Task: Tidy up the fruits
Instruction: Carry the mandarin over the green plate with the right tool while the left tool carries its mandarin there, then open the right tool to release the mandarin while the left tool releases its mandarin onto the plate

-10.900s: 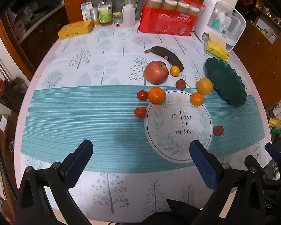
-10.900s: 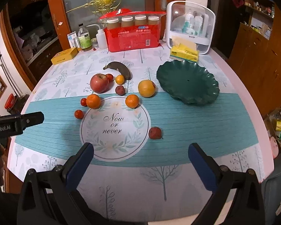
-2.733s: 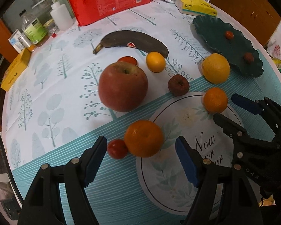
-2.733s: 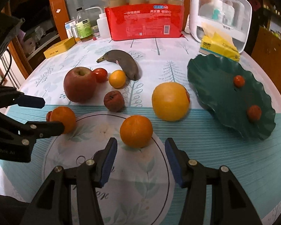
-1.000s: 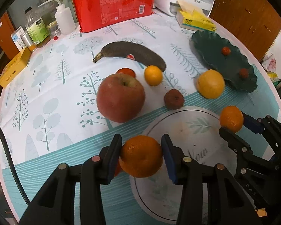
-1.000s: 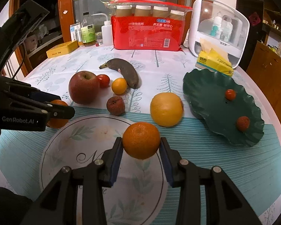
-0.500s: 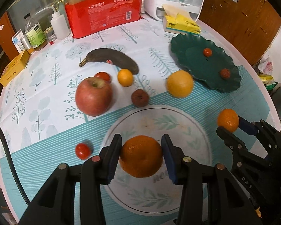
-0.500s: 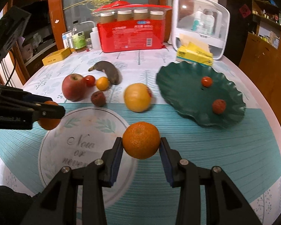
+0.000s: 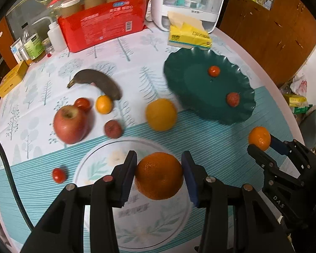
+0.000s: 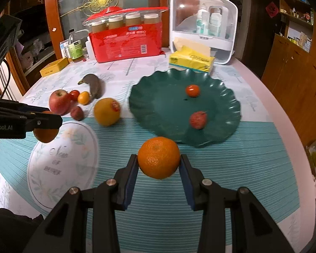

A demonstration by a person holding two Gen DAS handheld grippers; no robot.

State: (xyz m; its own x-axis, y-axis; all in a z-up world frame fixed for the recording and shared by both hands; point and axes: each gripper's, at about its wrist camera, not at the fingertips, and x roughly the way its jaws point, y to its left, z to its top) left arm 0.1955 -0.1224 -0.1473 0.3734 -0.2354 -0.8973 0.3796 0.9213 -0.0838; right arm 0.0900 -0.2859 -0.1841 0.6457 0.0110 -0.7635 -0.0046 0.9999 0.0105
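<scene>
My left gripper (image 9: 159,174) is shut on an orange (image 9: 159,176) and holds it above the round mat. My right gripper (image 10: 159,161) is shut on a second orange (image 10: 159,157), lifted just in front of the dark green plate (image 10: 158,105). The plate holds a small tomato (image 10: 192,90) and a dark red fruit (image 10: 198,120). On the table lie an apple (image 9: 70,124), a brown banana (image 9: 101,83), a large yellow orange (image 9: 161,115), a small orange (image 9: 103,104), a dark red fruit (image 9: 113,128) and two tomatoes (image 9: 59,175).
At the back stand a red pack of jars (image 9: 103,14), a white organiser box (image 9: 187,2), a yellow tissue pack (image 9: 189,35), bottles (image 9: 33,44) and a yellow box (image 9: 11,81). The table's right edge runs close behind the plate.
Both grippers closed on their oranges and lifted them. Both have since moved right, toward the green plate, which now looks larger and nearer in both views.
</scene>
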